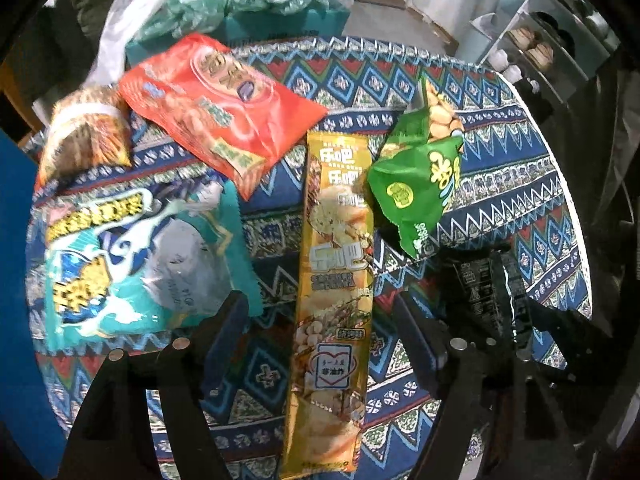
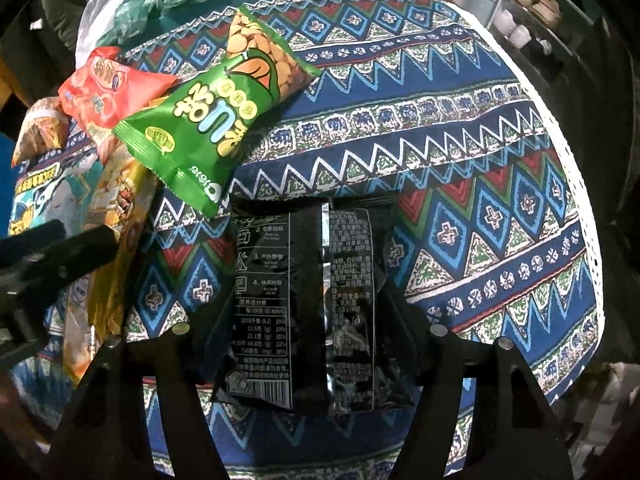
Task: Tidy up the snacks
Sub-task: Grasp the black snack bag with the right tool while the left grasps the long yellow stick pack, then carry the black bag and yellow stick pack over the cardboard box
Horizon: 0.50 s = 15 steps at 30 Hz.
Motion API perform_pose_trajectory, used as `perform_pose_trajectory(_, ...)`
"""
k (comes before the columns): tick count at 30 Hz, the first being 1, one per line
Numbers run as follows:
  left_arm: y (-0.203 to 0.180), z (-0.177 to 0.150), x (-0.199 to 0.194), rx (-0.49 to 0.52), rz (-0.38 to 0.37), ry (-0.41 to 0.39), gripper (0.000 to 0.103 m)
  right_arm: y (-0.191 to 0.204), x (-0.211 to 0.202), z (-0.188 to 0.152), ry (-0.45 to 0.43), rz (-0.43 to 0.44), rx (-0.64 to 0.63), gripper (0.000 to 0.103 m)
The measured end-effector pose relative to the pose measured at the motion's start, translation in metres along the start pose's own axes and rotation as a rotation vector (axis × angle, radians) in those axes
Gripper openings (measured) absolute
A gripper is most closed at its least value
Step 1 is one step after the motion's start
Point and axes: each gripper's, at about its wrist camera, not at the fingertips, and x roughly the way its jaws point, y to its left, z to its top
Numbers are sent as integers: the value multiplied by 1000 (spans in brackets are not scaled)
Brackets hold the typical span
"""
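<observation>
Snack bags lie on a round table with a patterned blue cloth (image 1: 500, 200). In the left wrist view a long yellow packet (image 1: 336, 280) runs between my left gripper's (image 1: 320, 320) open fingers, with a teal bag (image 1: 120, 256), a red bag (image 1: 216, 108), a brown bag (image 1: 84, 132) and a green bag (image 1: 420, 176) around it. In the right wrist view a black packet (image 2: 308, 304) lies between my right gripper's (image 2: 304, 312) fingers, which stand at its two sides; whether they press it is unclear. The green bag (image 2: 212, 120) lies just beyond it.
A white and green plastic bag (image 1: 208, 4) and a teal box (image 1: 280, 24) sit beyond the table's far edge. A shelf with small items (image 1: 536, 52) stands at the far right. The cloth's right half (image 2: 460, 160) is bare. My left gripper (image 2: 44, 264) shows at the left of the right wrist view.
</observation>
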Motion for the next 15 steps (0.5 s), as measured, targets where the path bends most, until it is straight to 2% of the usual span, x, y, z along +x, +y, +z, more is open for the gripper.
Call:
perform_pose_trajectory(1,1,0,2,-5,-11,4,76,-1,1,0,-1,1,0,67)
perform_pose_trajectory(3,2,-1,6,-11,-31,6,67,-2,2,1,-3,3,-2,67)
perform_pose_trajectory(4,2,-2,7,-10,-30,7,50,-3,2,2,-3,8,-2,67)
perform_pose_trajectory(5,3,-2,9,-4,-28,17,38,-3,1,2,-5,15,2,67)
perform_pose_trajectory(6,3,-3,12,3,-41,35,33,-4,-1,2,-8,21,3,67)
perform_pose_trajectory(10,5,-6,7,11,2,20,32,0,-10,3,-25,24,-10,67)
perform_pose_trajectory(15,13,-12,-8,-16,17,-11,31,5,-21,3,-41,31,-18,67)
